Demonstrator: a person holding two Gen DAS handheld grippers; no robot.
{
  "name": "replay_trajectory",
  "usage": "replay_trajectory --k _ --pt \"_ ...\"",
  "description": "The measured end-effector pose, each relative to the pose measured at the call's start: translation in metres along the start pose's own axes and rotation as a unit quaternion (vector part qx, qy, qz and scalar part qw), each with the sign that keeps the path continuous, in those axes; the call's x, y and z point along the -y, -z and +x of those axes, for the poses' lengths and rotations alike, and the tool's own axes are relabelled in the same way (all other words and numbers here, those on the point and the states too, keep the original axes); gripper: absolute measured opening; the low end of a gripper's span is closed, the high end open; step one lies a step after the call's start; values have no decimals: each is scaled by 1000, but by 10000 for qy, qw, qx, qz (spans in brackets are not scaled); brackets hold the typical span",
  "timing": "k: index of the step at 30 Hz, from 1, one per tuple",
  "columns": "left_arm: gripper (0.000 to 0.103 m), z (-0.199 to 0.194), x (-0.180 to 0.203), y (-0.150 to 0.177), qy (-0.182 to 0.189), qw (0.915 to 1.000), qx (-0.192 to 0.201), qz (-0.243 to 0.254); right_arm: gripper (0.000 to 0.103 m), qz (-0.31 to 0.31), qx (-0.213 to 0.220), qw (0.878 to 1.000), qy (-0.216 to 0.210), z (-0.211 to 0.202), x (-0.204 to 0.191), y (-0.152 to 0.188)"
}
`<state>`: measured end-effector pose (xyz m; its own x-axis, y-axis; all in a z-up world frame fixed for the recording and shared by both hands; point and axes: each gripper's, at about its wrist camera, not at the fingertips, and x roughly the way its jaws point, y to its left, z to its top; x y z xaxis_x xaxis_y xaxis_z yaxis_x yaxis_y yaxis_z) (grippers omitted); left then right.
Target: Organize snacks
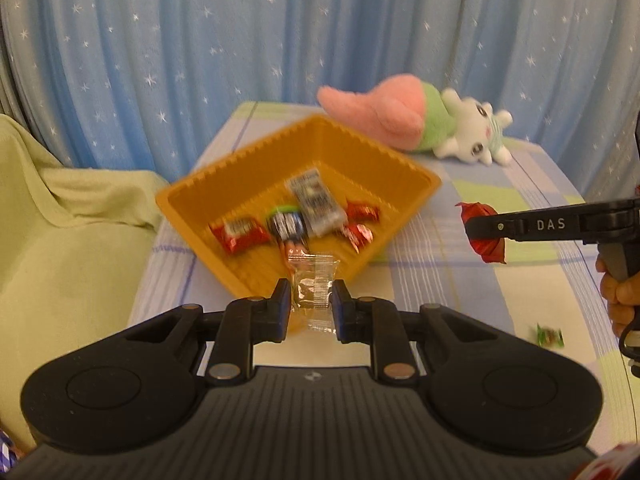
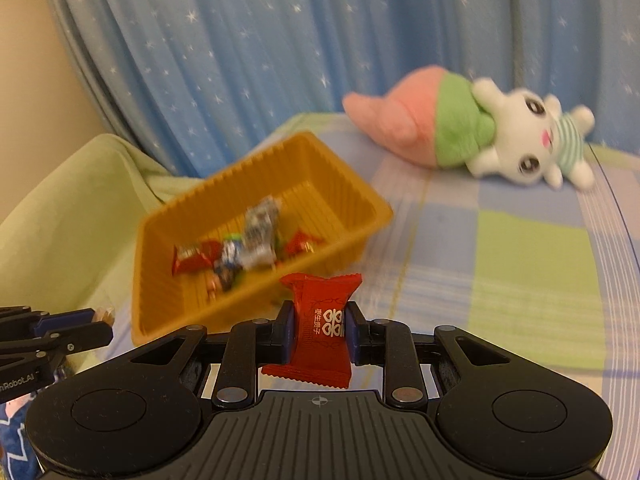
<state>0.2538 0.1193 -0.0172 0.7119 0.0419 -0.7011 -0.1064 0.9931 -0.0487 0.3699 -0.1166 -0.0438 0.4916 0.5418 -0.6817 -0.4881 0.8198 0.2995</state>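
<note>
Both grippers carry a sweet toward the orange tray (image 1: 224, 168). The left gripper (image 1: 311, 300) pinches a clear-wrapped candy (image 1: 314, 280) held upright, its top overlapping the tray's near corner in that view, directly ahead. The right gripper (image 2: 319, 320) clamps a red packet (image 2: 322, 320), long axis upright, with the tray ahead and to its left. The left looks nearer the tray.

We see the tray (image 1: 224, 176) on the bed (image 1: 520, 184) holding several snacks (image 1: 240, 234), the plush toy (image 1: 420, 124) lying behind it to the right, the curtain (image 1: 200, 40) farthest.
</note>
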Motion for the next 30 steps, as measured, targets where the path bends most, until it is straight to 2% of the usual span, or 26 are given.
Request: replay_trajectory --k 11,17,30 --pt "19 34 -25 -48 -165 9998 146 -27 26 -239 207 9993 -195 32 -14 -48" --pt "19 62 -30 -69 -105 9999 112 -10 26 -474 200 9985 -166 59 -23 -69" --pt "19 119 -25 -90 83 9997 -96 201 26 -459 46 9989 -42 103 -15 -87"
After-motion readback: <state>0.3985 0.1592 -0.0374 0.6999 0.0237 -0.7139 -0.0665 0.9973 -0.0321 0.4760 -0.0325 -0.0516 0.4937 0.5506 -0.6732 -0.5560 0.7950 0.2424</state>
